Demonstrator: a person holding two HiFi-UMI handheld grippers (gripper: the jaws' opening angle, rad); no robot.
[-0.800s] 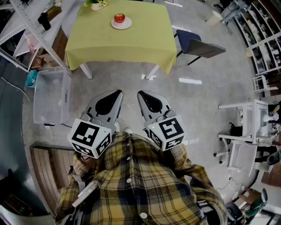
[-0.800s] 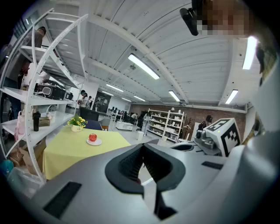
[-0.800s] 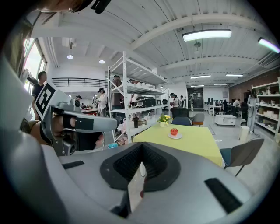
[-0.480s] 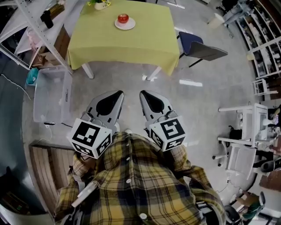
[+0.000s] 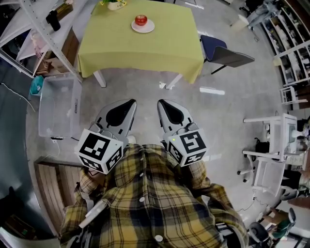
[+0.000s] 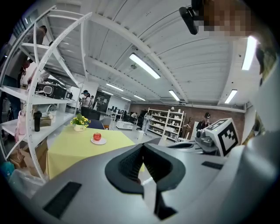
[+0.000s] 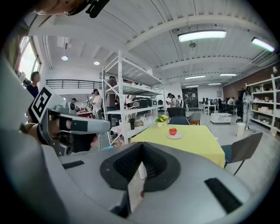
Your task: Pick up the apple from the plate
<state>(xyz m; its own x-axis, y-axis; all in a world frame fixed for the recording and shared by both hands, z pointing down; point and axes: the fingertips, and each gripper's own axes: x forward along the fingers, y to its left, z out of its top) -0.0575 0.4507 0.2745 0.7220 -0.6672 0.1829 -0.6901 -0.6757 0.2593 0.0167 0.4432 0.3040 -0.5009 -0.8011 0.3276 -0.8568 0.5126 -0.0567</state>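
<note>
- A yellow-green tablecloth (image 5: 140, 53) is covering the table out ahead, its hem hanging down over white legs, and glossy grey floor (image 5: 218, 126) is stretching all around it.
- The apple (image 5: 141, 20) is sitting red and shiny on a small white plate (image 5: 150, 28), towards the far side of the table, near a pot of yellow flowers (image 5: 114, 5).
- The left gripper (image 5: 131, 102) is riding with its jaws pressed together, nothing between them.
- The right gripper (image 5: 160, 102) is showing its jaws closed and empty as well.
- Both are hanging well short of the table, with open floor lying between.
- A clear plastic bin (image 5: 58, 106) and a white shelf rack (image 5: 48, 43) are crowding the left side.
- A dark chair (image 5: 227, 53) is standing off the table's right corner.
</note>
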